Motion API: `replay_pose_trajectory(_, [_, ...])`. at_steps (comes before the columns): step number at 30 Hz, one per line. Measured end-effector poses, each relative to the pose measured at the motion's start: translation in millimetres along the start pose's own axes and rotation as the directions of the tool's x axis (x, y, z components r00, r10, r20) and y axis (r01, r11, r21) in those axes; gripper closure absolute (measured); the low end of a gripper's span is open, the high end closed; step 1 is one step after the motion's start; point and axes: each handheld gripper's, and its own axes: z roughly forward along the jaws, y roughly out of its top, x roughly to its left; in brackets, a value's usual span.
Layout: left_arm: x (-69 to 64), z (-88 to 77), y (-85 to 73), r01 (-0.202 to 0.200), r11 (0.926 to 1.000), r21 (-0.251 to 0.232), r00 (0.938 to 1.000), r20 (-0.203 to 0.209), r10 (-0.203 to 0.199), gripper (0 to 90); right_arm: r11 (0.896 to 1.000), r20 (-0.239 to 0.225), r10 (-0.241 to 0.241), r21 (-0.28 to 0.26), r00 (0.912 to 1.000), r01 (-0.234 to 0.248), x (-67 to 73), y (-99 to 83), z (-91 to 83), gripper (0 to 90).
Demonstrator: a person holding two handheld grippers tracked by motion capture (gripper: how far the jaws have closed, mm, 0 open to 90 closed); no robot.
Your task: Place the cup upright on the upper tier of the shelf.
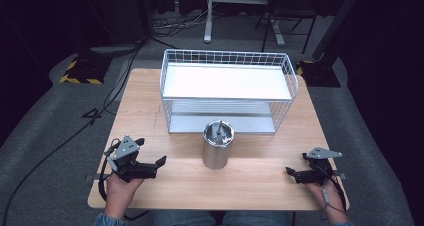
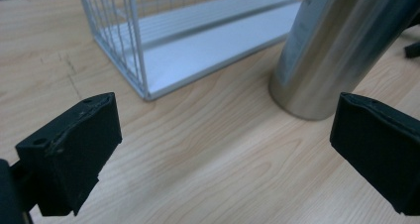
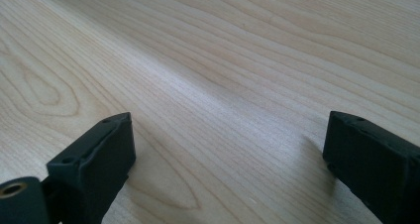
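A shiny steel canister (image 1: 218,148) stands upright in the middle of the wooden table (image 1: 150,96), just in front of a white wire rack (image 1: 227,81). Something metallic shows in its open top; I cannot tell what. My left gripper (image 1: 154,168) rests on the table near the front left, open, pointing right toward the canister and well short of it. In the left gripper view the canister (image 2: 337,50) rises at upper right beyond the wide-apart jaws of the left gripper (image 2: 225,130). My right gripper (image 1: 294,174) lies at the front right, open over bare wood (image 3: 228,60), pointing left.
The wire rack (image 2: 198,40) has a white upper shelf and a lower tray, and takes up the back middle of the table. Bare wood lies to either side of the canister. Cables, stands and hazard-striped bases sit on the grey floor (image 1: 45,126) around the table.
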Motion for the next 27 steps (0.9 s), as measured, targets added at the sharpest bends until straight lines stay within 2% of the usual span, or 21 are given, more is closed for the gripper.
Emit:
replay_pose_trajectory(1, [0.0,0.0,0.0,0.000,1.0000,0.000,1.0000,0.000,0.000,0.1,1.000,0.000,0.000,0.000,1.0000,0.000,0.0,0.0,0.0,6.1])
replay_pose_trajectory(3, [-3.9,-0.4,3.5,-0.014,0.9992,-0.038,0.9997,0.019,0.015,0.1,1.000,0.000,-0.001,0.000,1.0000,0.001,0.0,0.0,0.0,6.1])
replay_pose_trajectory(6, [-7.9,3.1,7.2,-0.023,0.9986,-0.048,0.9986,0.045,0.025,0.1,1.000,0.000,-0.001,0.000,1.0000,0.001,0.0,0.0,0.0,6.1])
replay_pose_trajectory(13, [-16.4,11.6,16.3,-0.054,0.9966,-0.062,0.9953,0.077,0.058,0.1,1.000,0.000,0.000,0.000,1.0000,0.000,0.1,0.0,-0.1,6.3])
replay_pose_trajectory(22, [-30.2,34.9,35.3,-0.089,0.9942,-0.060,0.9856,0.138,0.097,0.1,1.000,0.002,-0.003,-0.001,1.0000,0.003,0.4,-0.1,-0.2,6.8])
replay_pose_trajectory(27, [-40.7,50.7,42.0,-0.113,0.9917,-0.061,0.9757,0.182,0.122,0.1,1.000,0.003,-0.002,-0.005,1.0000,0.002,0.7,-0.6,-0.6,7.4])
